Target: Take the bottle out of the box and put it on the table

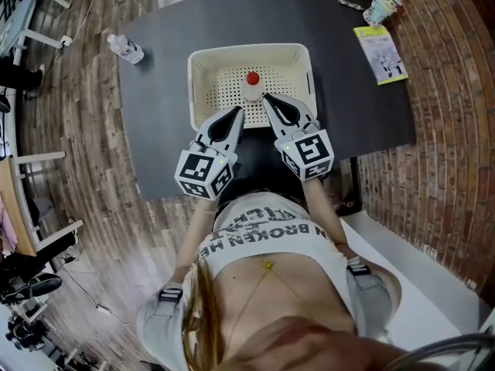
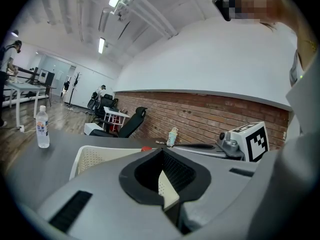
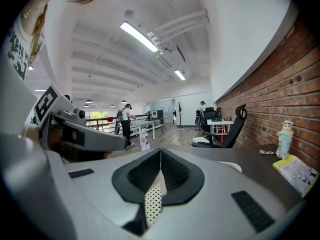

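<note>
While the bottle (image 1: 252, 86) with the red cap stands inside the box (image 1: 196, 91), near its middle, no part of the task can be judged done: grasping, lifting out and setting on the tabletop (image 1: 155, 99) are all left. The left gripper (image 1: 238, 115) and right gripper (image 1: 267, 100) are held clenched and empty over the box's near rim. "IN BROKEN" can be read on the person's shirt (image 1: 263, 238); the bottle's label cannot.
</note>
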The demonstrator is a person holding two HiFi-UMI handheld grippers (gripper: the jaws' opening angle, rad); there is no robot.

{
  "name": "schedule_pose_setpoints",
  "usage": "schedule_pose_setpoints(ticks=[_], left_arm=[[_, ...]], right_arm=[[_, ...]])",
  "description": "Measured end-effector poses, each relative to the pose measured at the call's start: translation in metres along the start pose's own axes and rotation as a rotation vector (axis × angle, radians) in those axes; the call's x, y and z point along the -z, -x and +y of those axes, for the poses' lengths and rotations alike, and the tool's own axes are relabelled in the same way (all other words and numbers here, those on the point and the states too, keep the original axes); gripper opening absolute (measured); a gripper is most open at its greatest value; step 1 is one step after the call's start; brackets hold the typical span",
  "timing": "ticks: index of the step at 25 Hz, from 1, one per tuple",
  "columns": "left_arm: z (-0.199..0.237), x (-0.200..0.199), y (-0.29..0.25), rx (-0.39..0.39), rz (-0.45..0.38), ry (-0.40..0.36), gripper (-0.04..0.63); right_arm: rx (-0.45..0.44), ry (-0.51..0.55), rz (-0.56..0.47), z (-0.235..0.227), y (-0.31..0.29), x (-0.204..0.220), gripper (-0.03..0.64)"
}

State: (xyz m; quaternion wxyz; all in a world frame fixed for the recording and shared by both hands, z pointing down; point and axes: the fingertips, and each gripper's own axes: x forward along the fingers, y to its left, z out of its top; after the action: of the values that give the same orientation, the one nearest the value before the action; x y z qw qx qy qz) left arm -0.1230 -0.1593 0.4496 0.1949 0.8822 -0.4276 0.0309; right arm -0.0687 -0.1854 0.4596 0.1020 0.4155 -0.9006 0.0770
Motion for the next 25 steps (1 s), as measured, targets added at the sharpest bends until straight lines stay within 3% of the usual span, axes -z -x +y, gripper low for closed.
schedule_pose_setpoints(ticks=[11,17,25], left_arm=[[0.015,0.004,0.016,-0.032,-0.006,0.021,0.003],[0.023,0.005,0.022,-0.034,-0.004,0.033,0.003],[0.025,0.005,0.024,-0.022,-0.011,0.042,0.003]], right_arm=[[0.037,0.025,0.06,-0.012,-0.032,0.021,0.014],[0.05,0.023,0.089,-0.016,-0.052,0.026,0.151],[0.034,0.017,0.109,-0.017,-0.076,0.036,0.176]])
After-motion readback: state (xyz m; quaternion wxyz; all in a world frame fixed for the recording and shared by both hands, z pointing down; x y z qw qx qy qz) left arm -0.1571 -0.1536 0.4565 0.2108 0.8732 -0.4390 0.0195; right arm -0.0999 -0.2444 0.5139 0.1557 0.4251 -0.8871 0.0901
